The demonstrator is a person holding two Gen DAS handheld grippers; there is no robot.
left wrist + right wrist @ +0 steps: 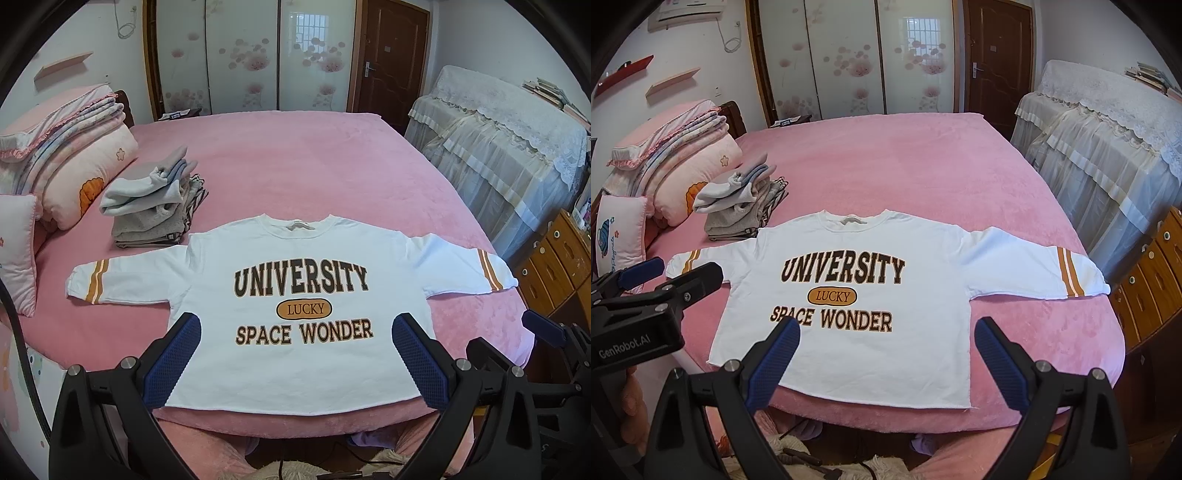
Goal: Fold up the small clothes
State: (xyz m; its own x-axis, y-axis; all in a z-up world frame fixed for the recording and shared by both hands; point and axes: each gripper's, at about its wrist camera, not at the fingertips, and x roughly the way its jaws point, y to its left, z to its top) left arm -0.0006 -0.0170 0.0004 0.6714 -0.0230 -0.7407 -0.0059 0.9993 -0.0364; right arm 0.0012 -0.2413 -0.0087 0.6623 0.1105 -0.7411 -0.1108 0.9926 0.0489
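Observation:
A white sweatshirt (303, 266) (849, 258) printed "UNIVERSITY LUCKY SPACE WONDER" lies flat, face up, on the pink bed (295, 166) (905, 166), both striped sleeves spread sideways. My left gripper (295, 328) hovers open above the hem, nothing between its blue pads. In the right wrist view my right gripper (886, 332) is open too, over the shirt's lower right part. The left gripper (670, 269) shows at the left edge of that view, and the right gripper (513, 343) at the right edge of the left wrist view.
A pile of folded grey clothes (155, 203) (742, 206) sits on the bed beyond the left sleeve. Quilts and pillows (66, 158) (676, 155) are stacked at far left. A lace-covered piece of furniture (509, 158) and wooden drawers (554, 258) stand to the right.

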